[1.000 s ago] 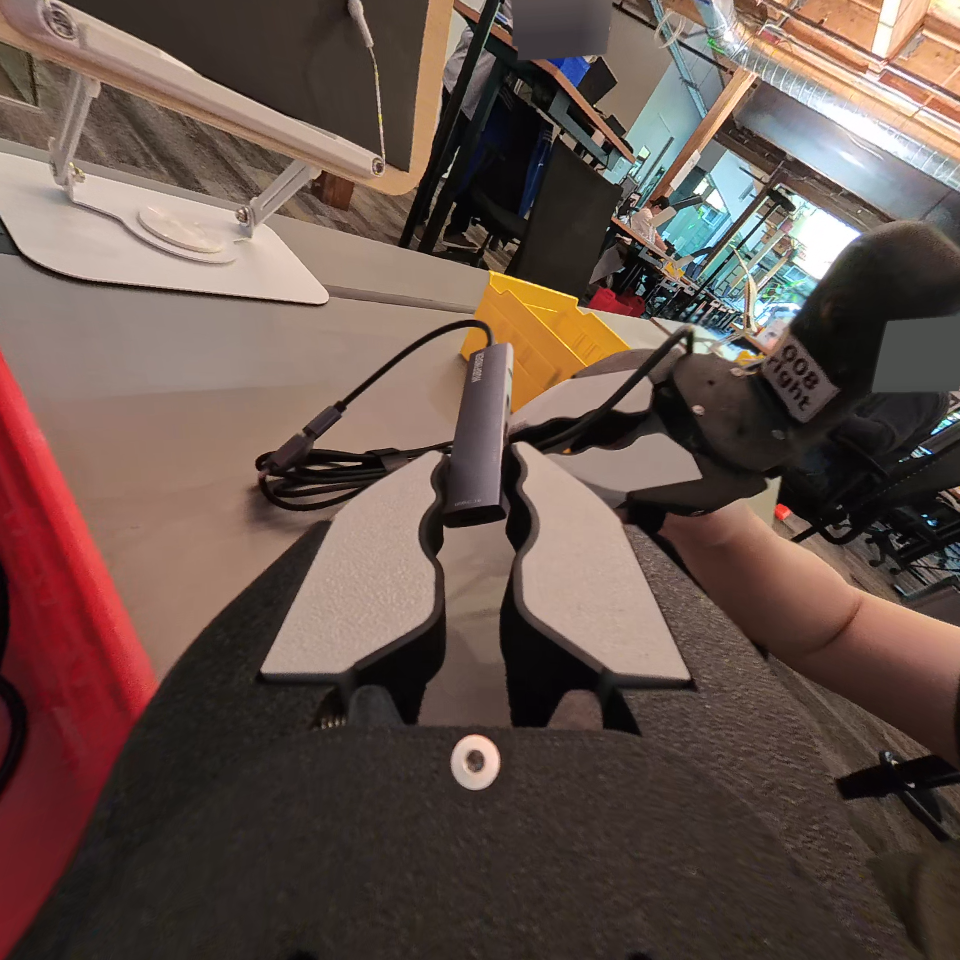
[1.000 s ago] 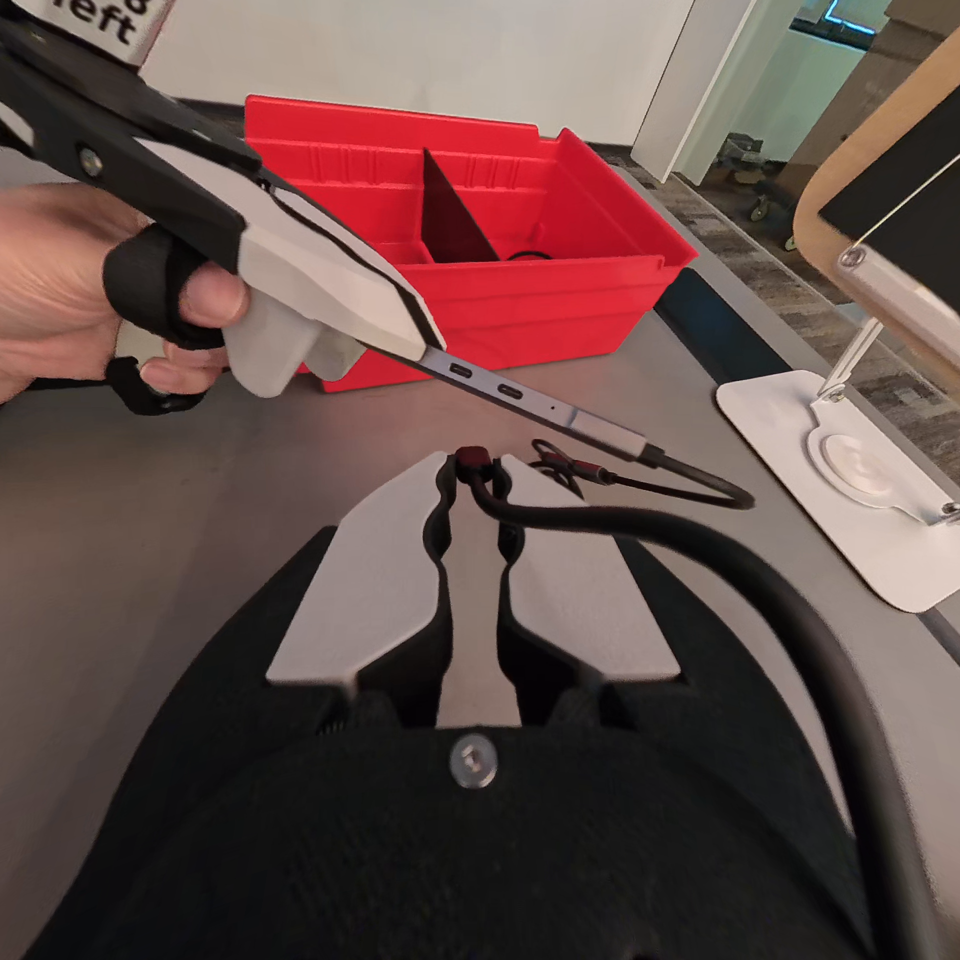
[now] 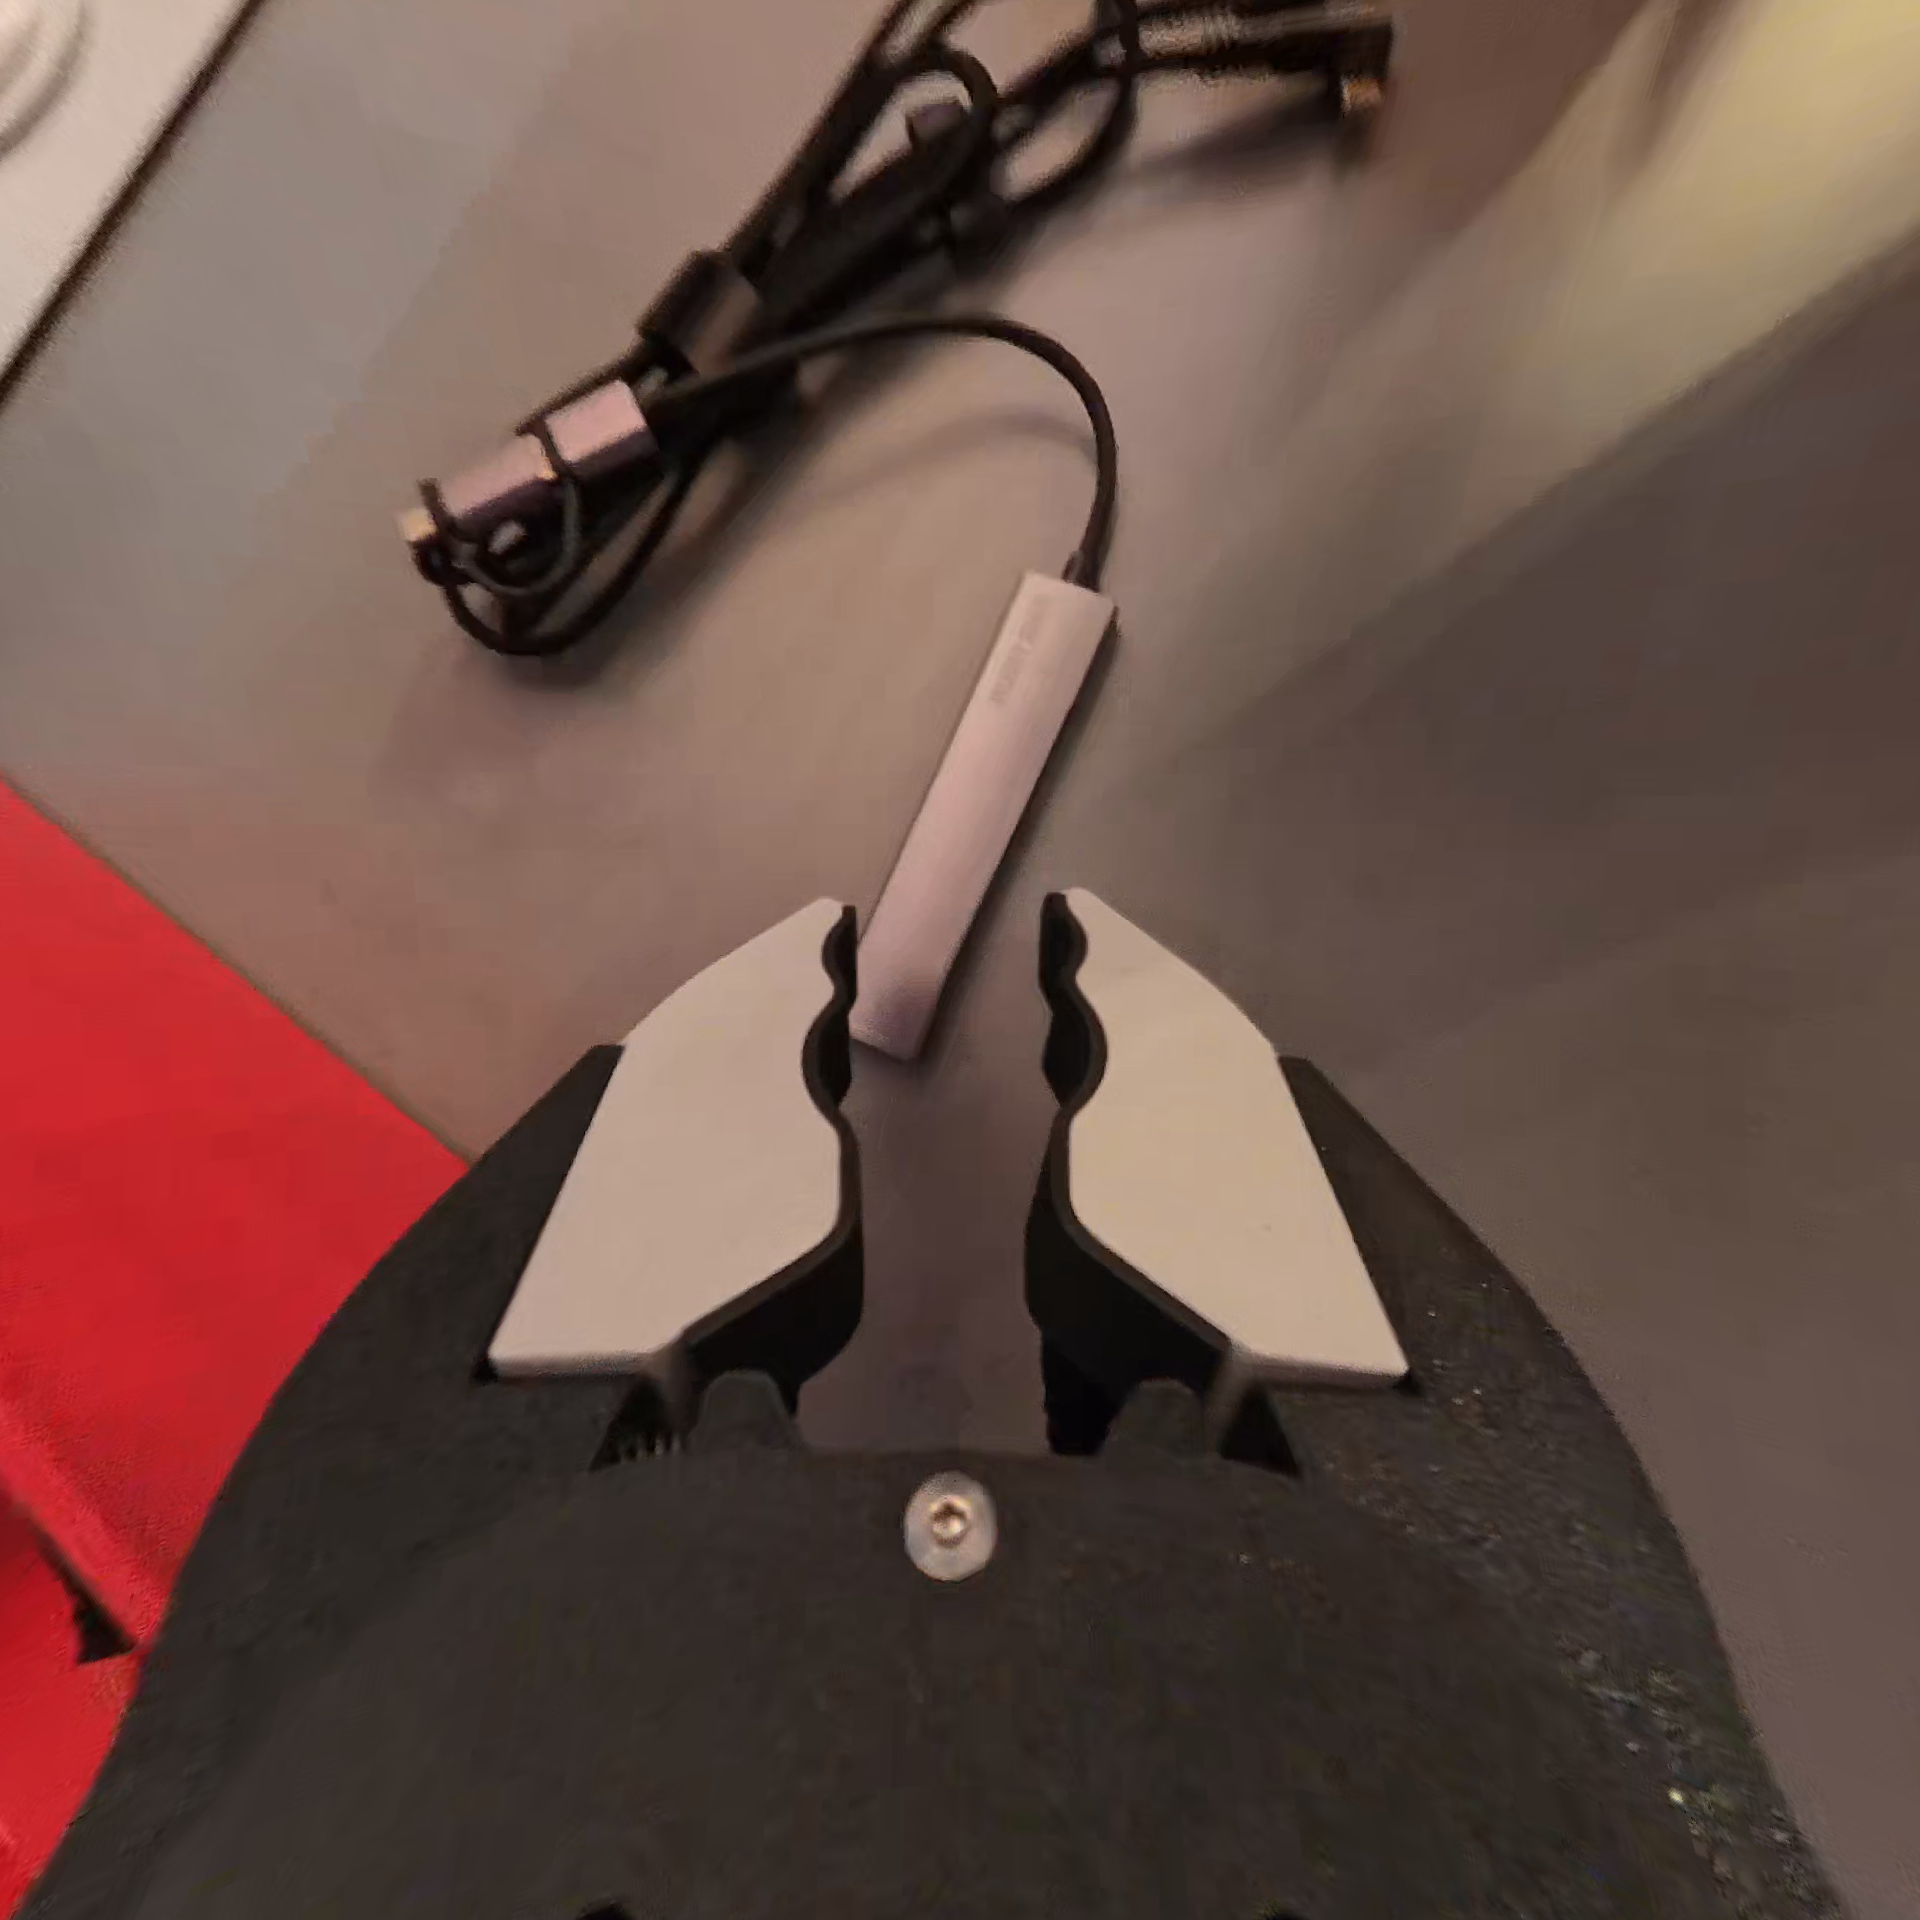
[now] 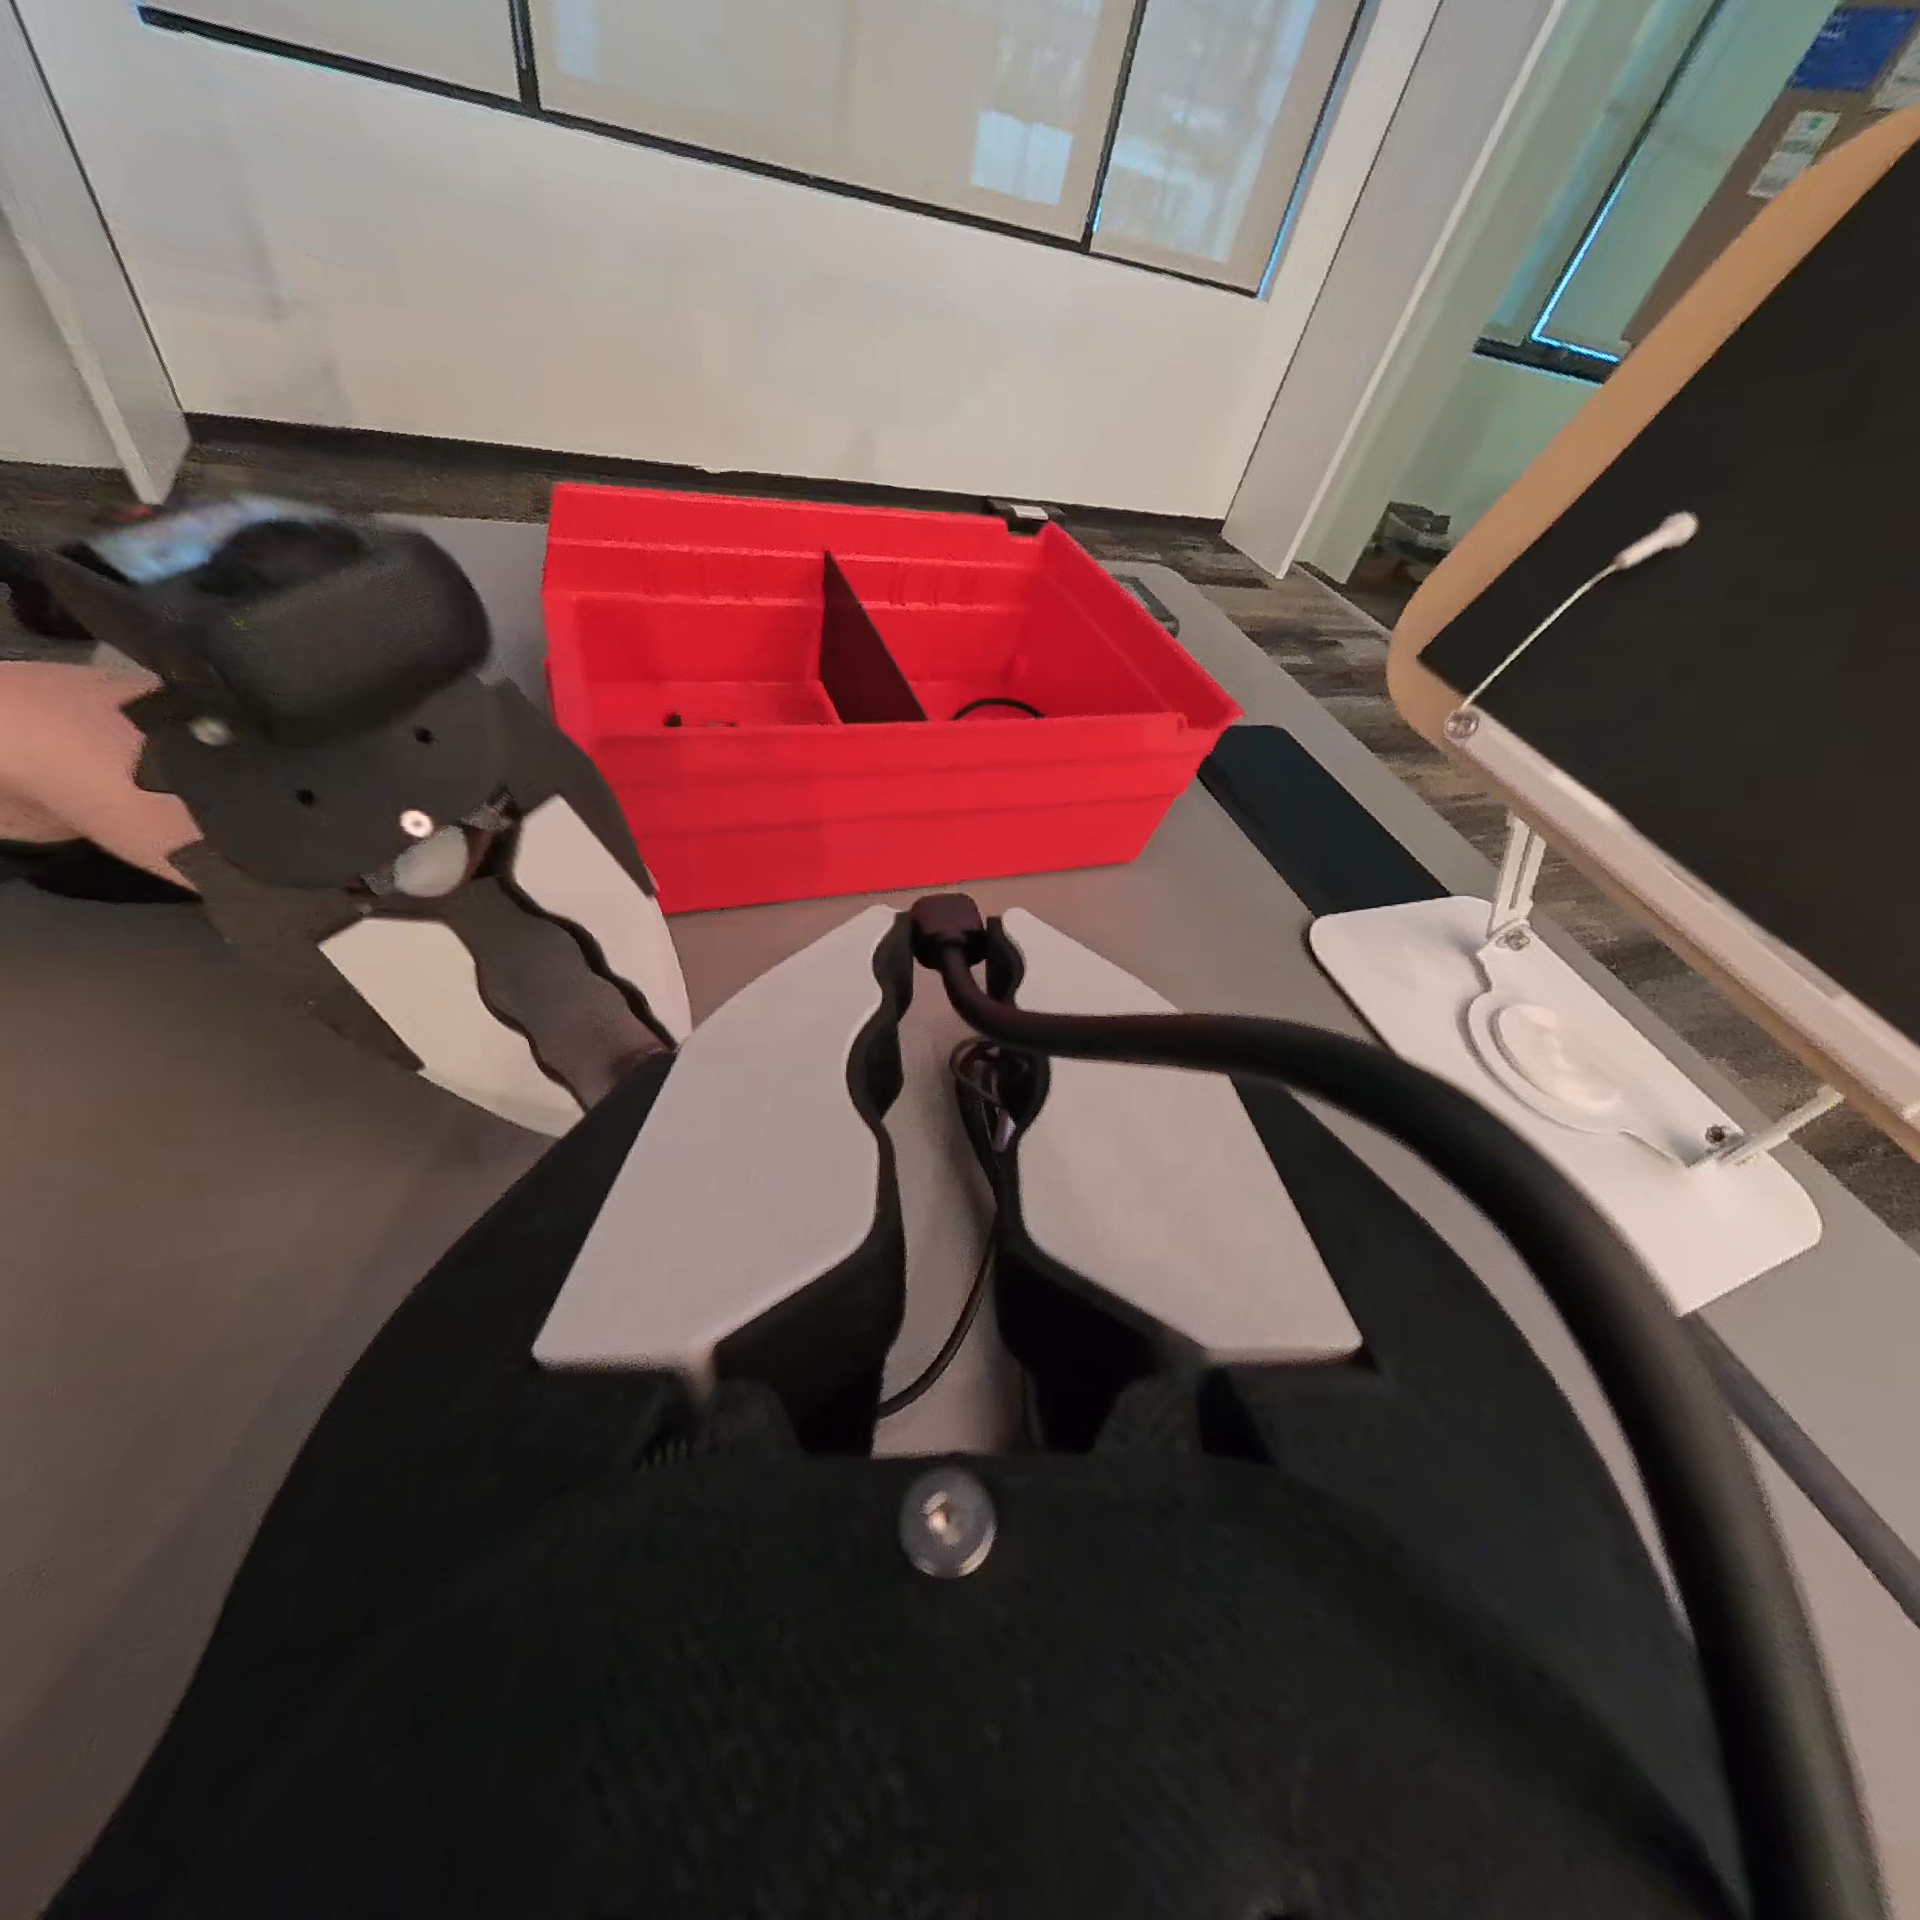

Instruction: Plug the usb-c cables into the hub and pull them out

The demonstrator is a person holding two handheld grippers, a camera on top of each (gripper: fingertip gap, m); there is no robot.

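Left hand-held gripper (image 3: 948,971) now stands spread over the hub (image 3: 982,821) — a second ago it pinched the hub up in the air. The hub lies flat on the tabletop (image 3: 1455,831), its near end between the fingers, daylight on the right side. Judged: hub released, cable unplugged. Right hand-held gripper (image 4: 951,940) still pinches the black usb-c plug (image 4: 943,925), cable (image 4: 1351,1049) arching right. Beyond the hub, a cable bundle (image 3: 665,416) crowds the left; bare tabletop right. Farther off, the red bin (image 4: 883,810) walls the far edge — white stand base (image 4: 1558,1091) to the right.
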